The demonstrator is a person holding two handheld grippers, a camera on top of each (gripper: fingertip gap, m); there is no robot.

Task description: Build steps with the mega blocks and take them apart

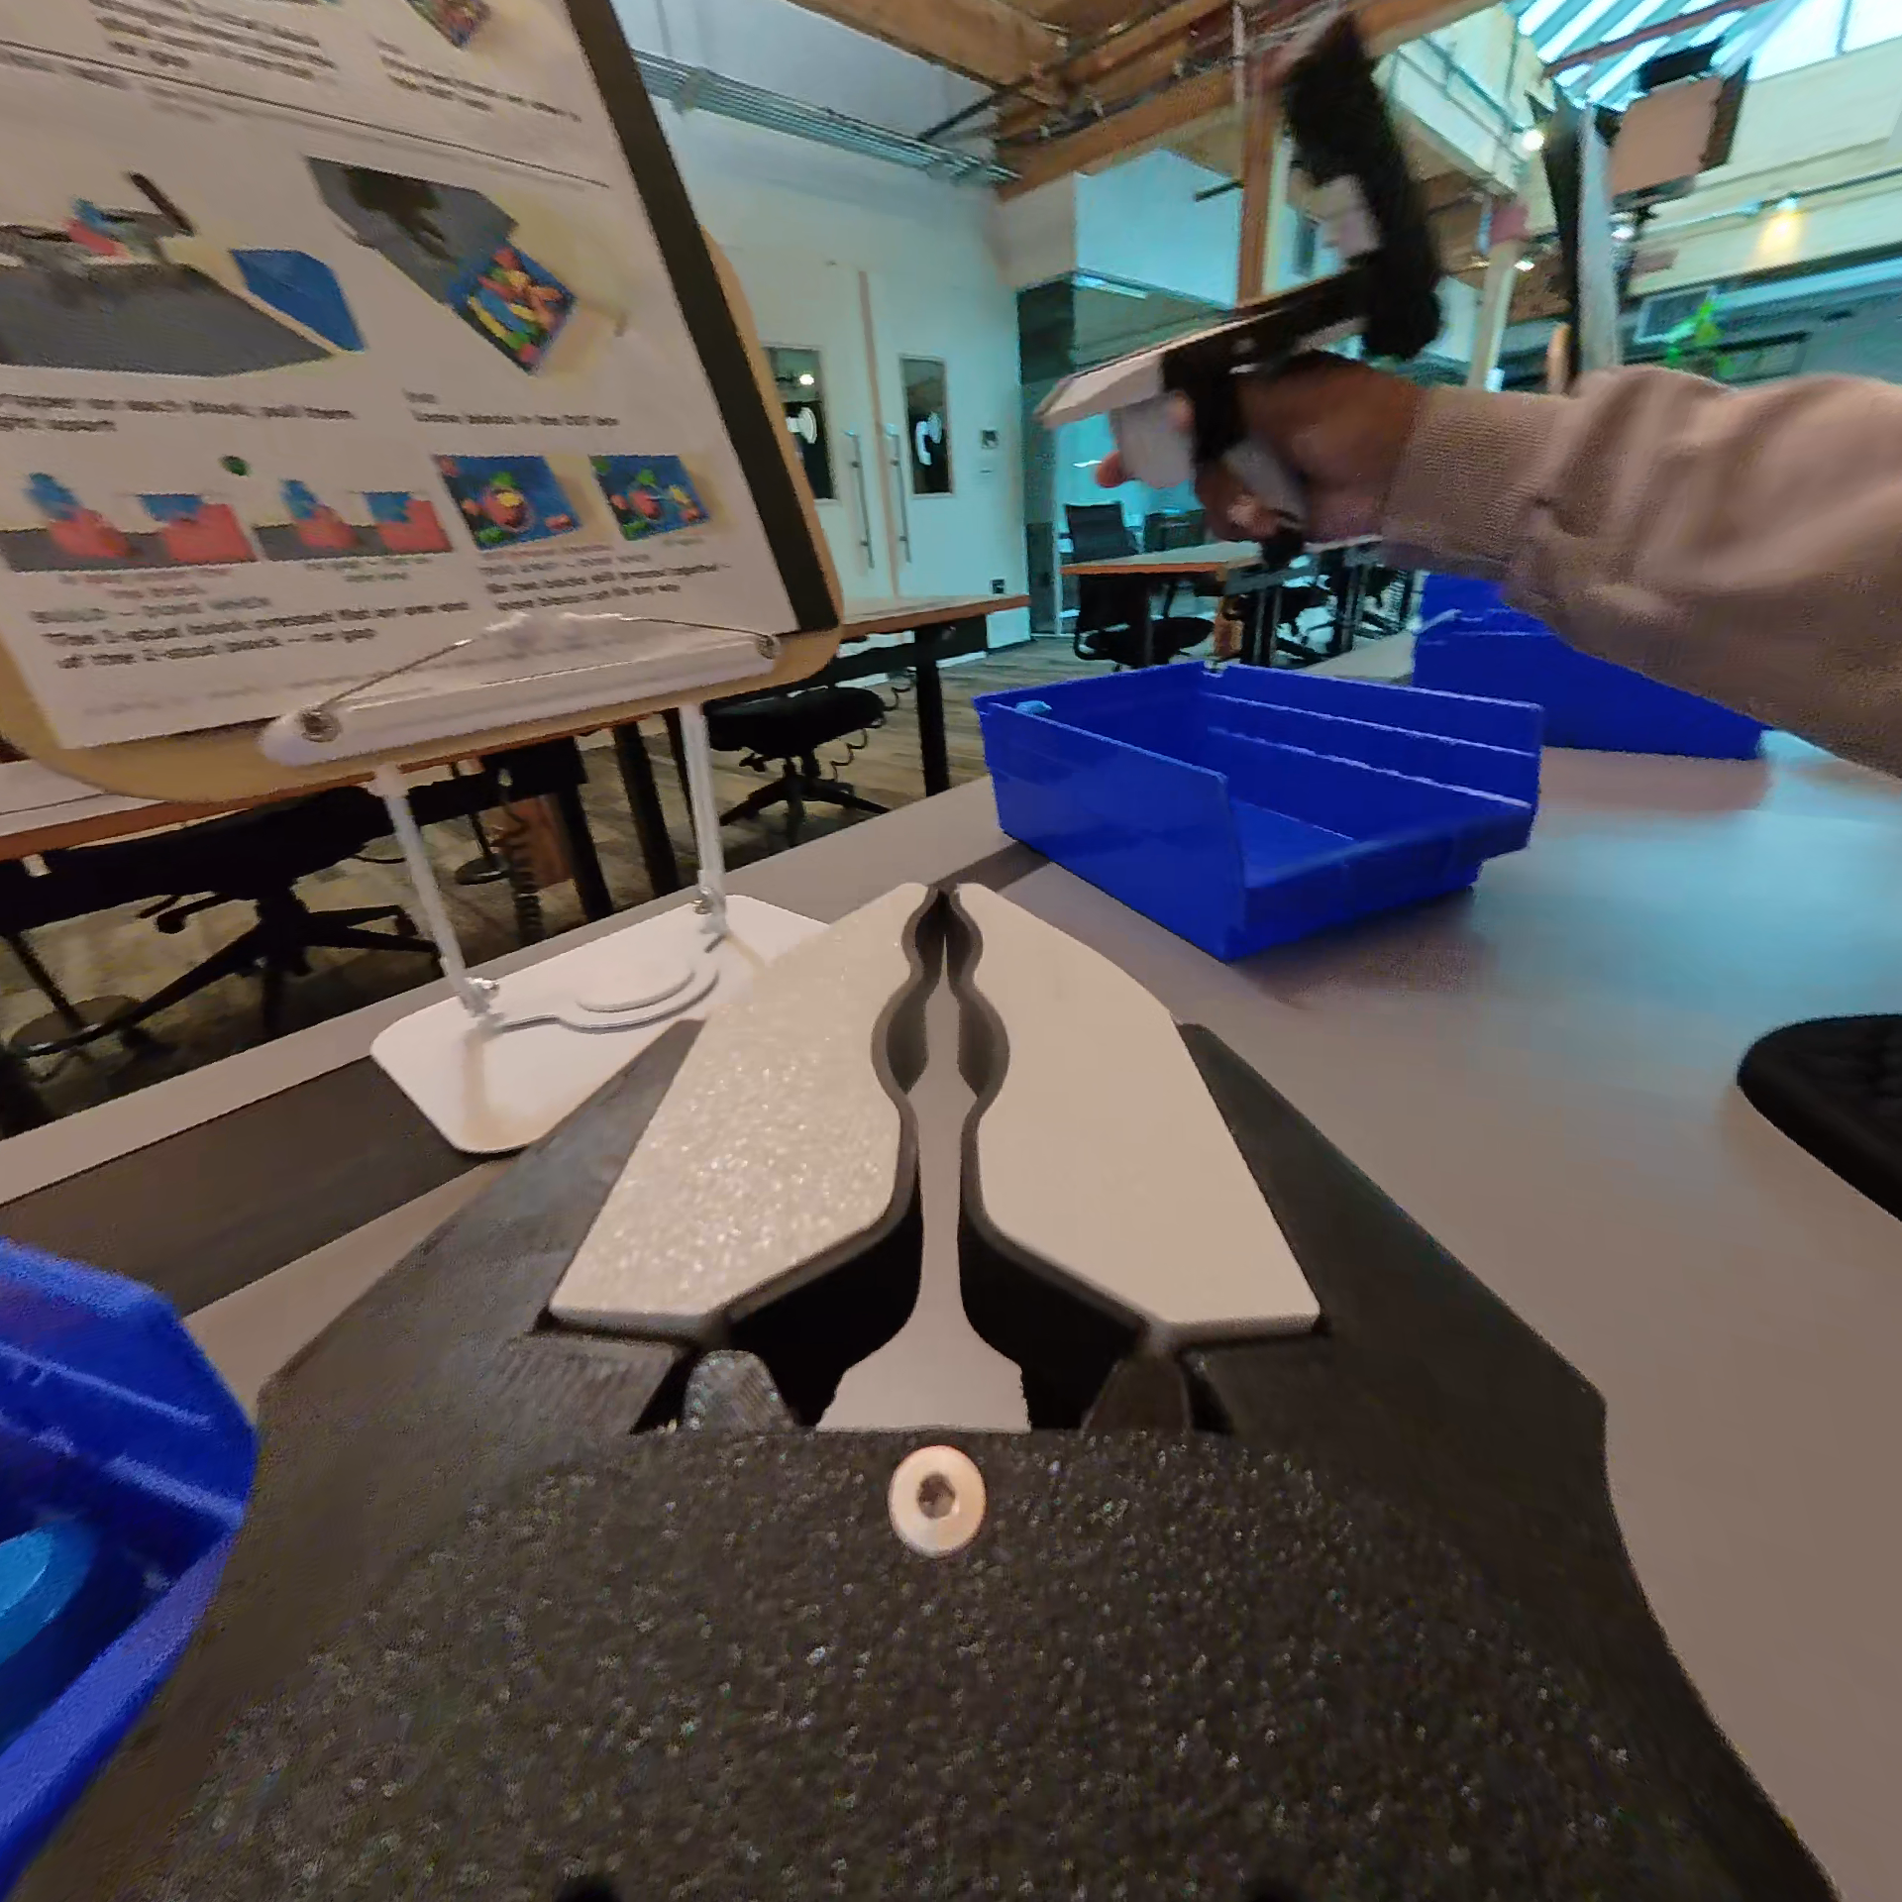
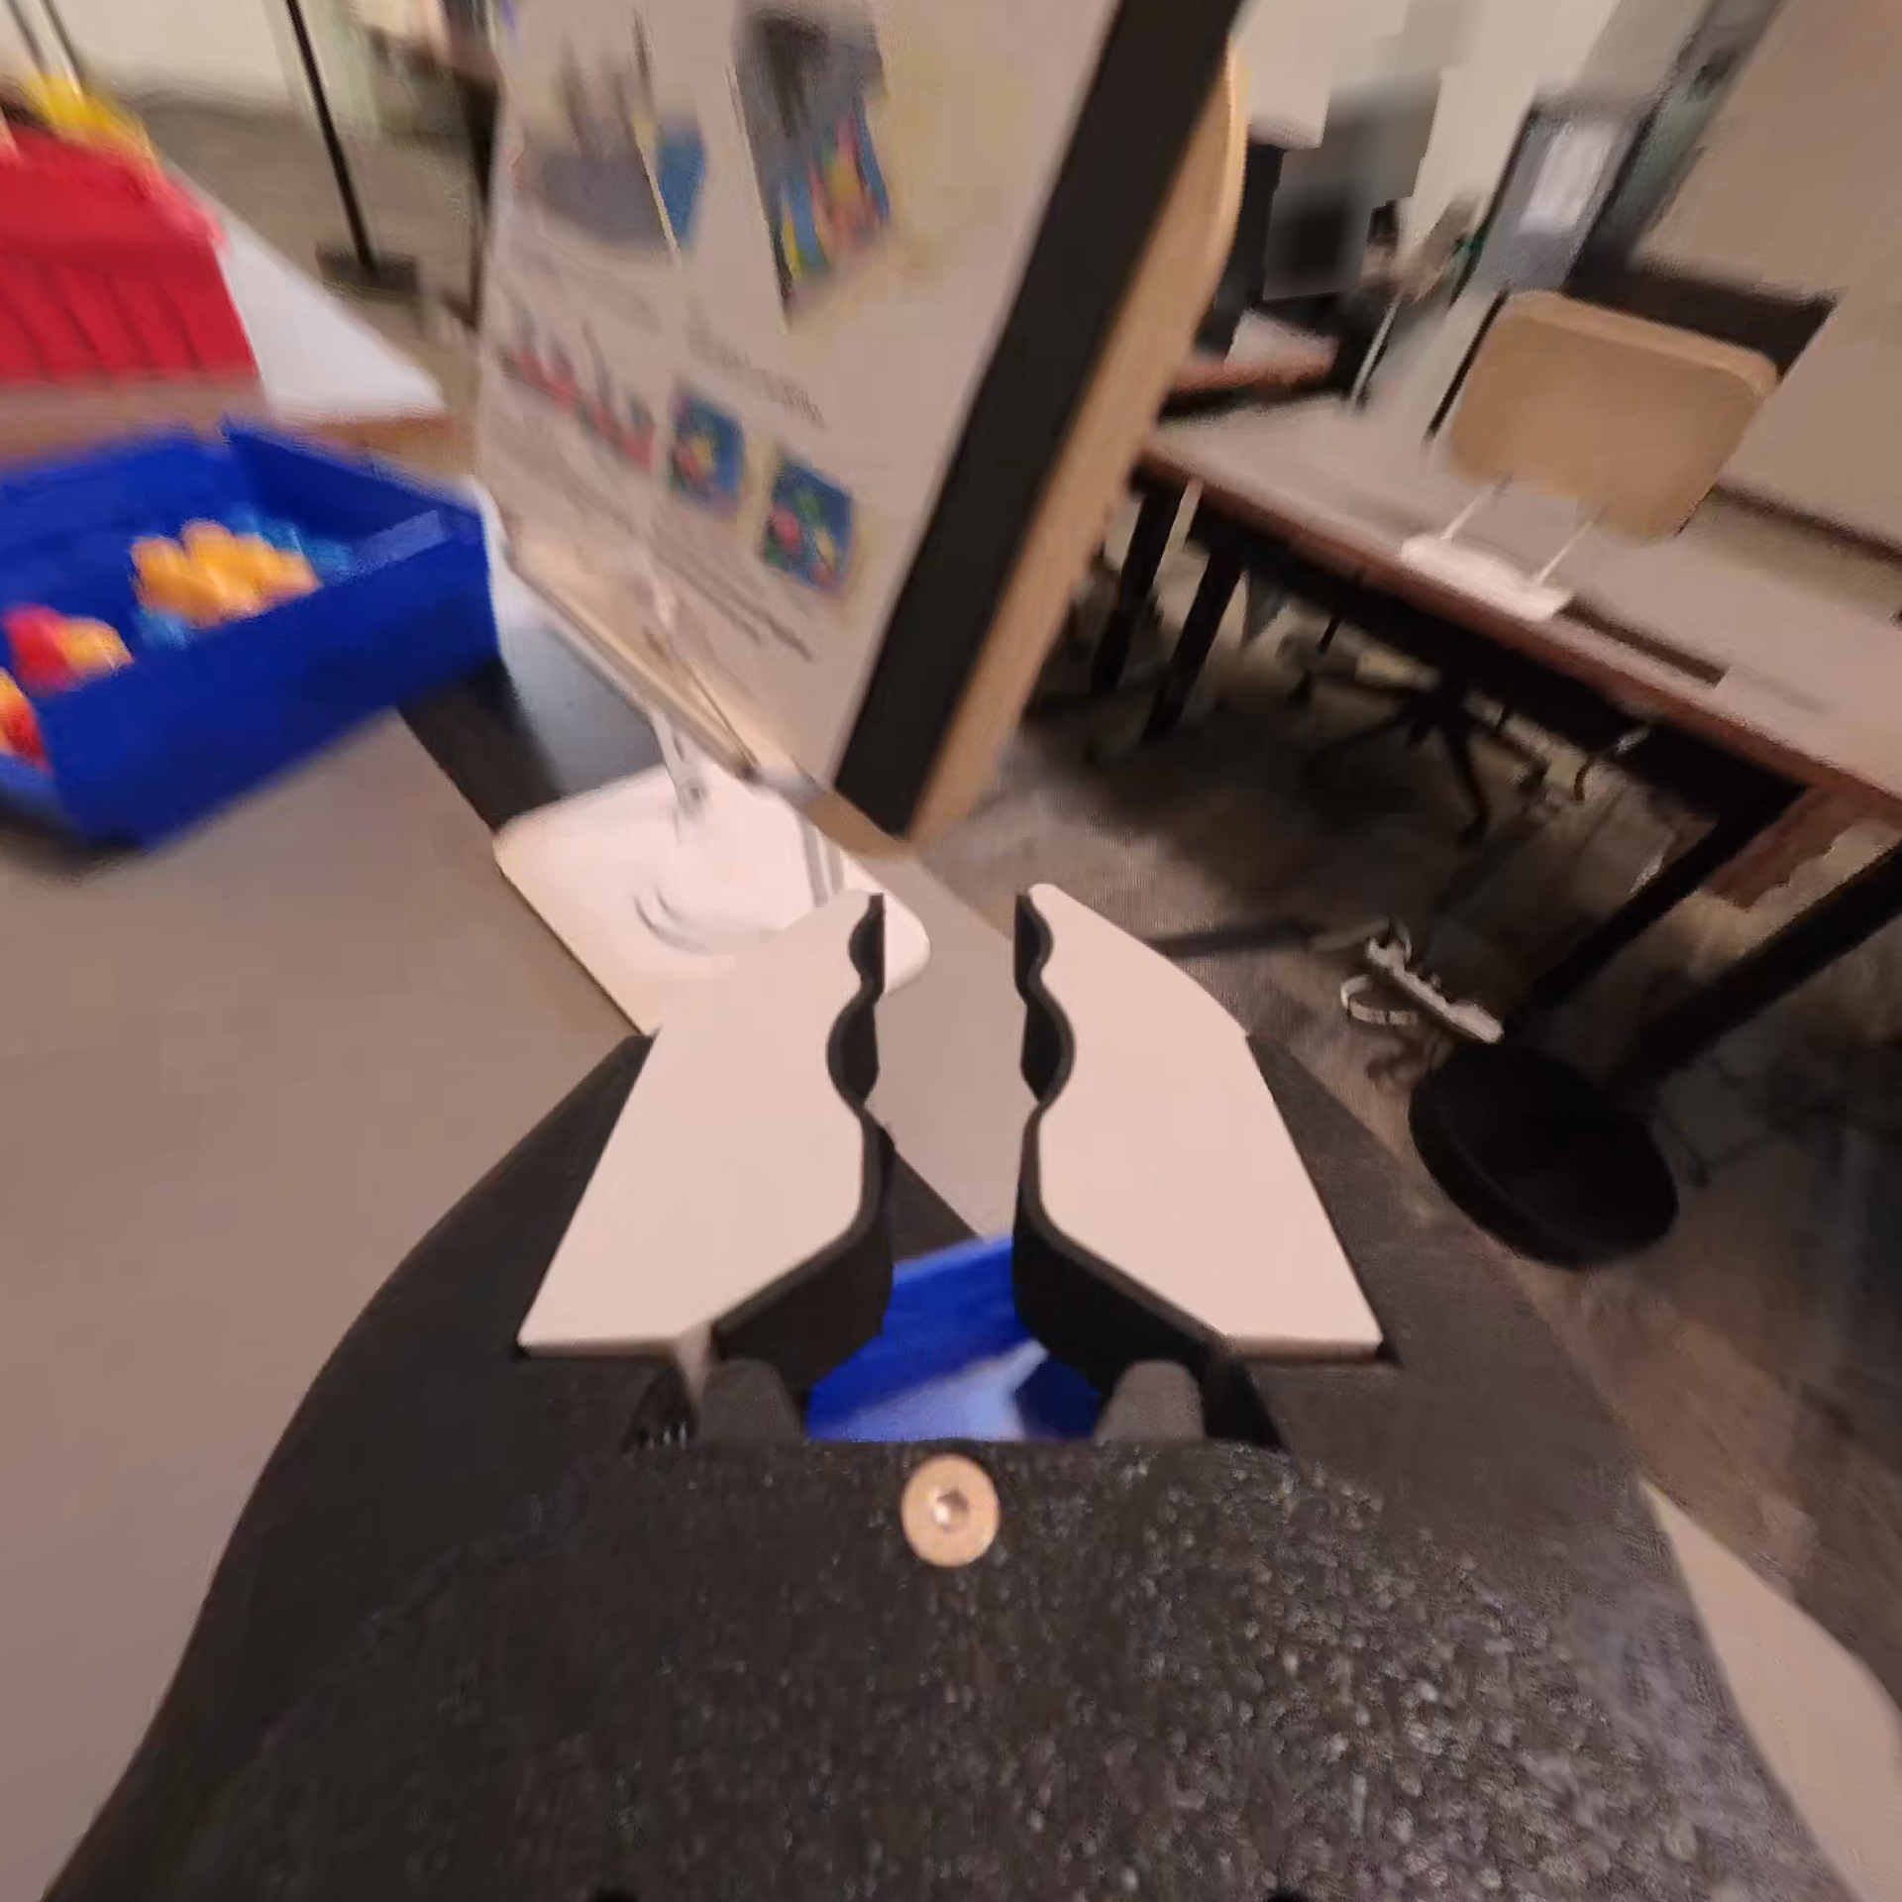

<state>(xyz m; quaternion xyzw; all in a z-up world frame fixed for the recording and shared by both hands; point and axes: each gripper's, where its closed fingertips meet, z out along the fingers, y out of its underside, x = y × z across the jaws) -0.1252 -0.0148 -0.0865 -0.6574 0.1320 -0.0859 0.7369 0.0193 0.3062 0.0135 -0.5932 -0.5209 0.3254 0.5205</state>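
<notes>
Mega blocks (image 2: 221,576), orange, red and blue, lie loose in a blue bin (image 2: 340,659) at the left of the blurred right wrist view. My left gripper (image 1: 949,906) is shut and empty, low over the grey table (image 1: 1544,1029), pointing between the stand base and an empty blue bin (image 1: 1256,813). My right gripper (image 2: 947,916) is open and empty, pointing at the table's far edge, with a blue bin (image 2: 926,1338) showing below its fingers. In the left wrist view a hand holds the right gripper (image 1: 1091,401) high above the empty bin.
An instruction sheet on a wooden board (image 1: 360,360) stands on a white base (image 1: 576,1029) at the table's far edge. A blue bin corner (image 1: 93,1492) is close at lower left, another blue bin (image 1: 1585,679) far right, a black mat (image 1: 1832,1091) at the right edge, a red bin (image 2: 103,268) far left. One gripper's finger ends stand about 35 centimetres off the other's.
</notes>
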